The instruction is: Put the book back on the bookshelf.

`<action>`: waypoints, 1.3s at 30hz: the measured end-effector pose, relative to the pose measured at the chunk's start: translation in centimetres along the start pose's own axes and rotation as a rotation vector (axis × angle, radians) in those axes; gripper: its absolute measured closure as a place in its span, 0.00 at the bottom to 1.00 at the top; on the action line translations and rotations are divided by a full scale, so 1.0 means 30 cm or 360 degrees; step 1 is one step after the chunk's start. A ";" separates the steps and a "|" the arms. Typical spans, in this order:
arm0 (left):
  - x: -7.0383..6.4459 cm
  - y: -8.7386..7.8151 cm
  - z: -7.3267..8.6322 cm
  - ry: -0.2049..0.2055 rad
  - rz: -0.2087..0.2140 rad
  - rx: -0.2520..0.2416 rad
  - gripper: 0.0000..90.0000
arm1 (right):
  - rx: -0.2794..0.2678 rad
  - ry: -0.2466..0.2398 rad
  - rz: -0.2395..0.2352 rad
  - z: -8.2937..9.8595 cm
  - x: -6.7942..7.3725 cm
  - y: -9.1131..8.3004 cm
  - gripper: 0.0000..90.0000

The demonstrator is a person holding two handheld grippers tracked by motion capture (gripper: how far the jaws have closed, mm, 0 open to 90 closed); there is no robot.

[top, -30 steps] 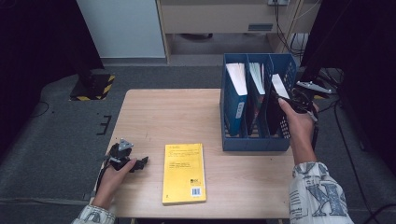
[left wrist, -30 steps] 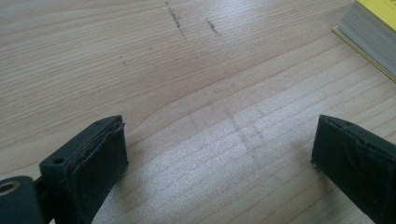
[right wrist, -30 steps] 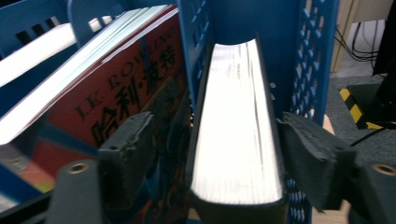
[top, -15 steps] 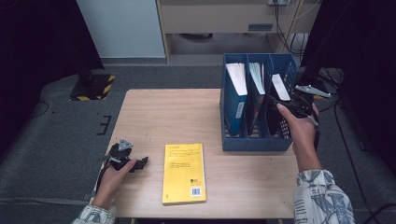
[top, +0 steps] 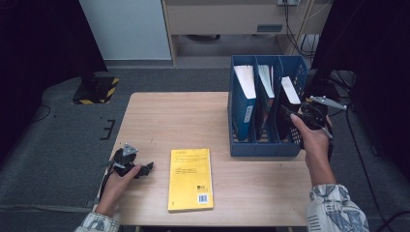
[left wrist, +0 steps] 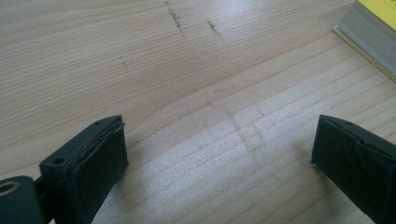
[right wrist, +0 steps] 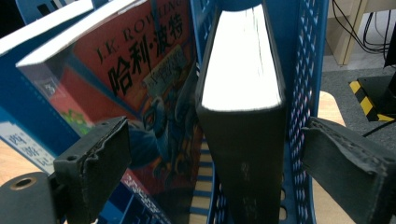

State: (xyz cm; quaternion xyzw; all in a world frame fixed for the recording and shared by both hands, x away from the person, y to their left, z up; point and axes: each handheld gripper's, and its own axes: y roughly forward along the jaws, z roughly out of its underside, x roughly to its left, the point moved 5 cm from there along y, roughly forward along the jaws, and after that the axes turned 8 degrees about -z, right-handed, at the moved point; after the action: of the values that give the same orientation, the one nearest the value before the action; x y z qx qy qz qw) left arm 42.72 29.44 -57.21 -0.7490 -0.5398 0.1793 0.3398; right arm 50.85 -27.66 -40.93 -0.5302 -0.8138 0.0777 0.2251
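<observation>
High view first: your big wooden table (top: 159, 121) has a blue file rack (top: 263, 145) standing on its right side, with three slots and a book in each. A yellow book (top: 190, 179) lies flat near the front edge, and it has not moved in the last second.

Your right gripper (top: 289, 114) is up by the rack's right slot. A second ago it was a bit higher and closer to the top of that slot; now your hand has come down and back a little. Its jaws are wide apart and hold nothing. In the right gripper view, the black book (right wrist: 245, 140) stands between them, in the slot by the rack's mesh wall, with a red book (right wrist: 140, 84) in the next slot. I think this means the black book is now set in place and you have let go.

Your left gripper (top: 145, 169) rests on the table just left of the yellow book, the same as before. Its jaws are apart too, over bare wood. That yellow book looks like the next one to pick up.
</observation>
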 end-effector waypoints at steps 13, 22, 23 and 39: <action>-0.001 0.000 0.000 -0.0001 -0.0001 0.0000 0.03 | 0.0010 0.0047 -0.0034 0.056 0.009 -0.035 0.08; -0.001 0.000 0.000 0.0000 -0.0001 0.0000 0.03 | 0.0005 0.0031 -0.0065 0.101 0.044 -0.073 0.08; -0.001 0.000 0.000 0.0000 -0.0002 0.0000 0.03 | 0.0011 0.0019 -0.0065 0.108 0.050 -0.076 0.08; -0.002 0.001 0.000 0.0009 0.0001 0.0004 0.02 | 0.0021 -0.0121 -0.0196 0.258 0.235 -0.079 0.08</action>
State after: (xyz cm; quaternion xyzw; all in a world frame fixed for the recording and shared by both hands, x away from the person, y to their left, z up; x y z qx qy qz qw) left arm 42.72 29.38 -57.22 -0.7493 -0.5384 0.1779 0.3422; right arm 43.06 -21.46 -44.92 -0.4742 -0.8523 0.0892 0.2017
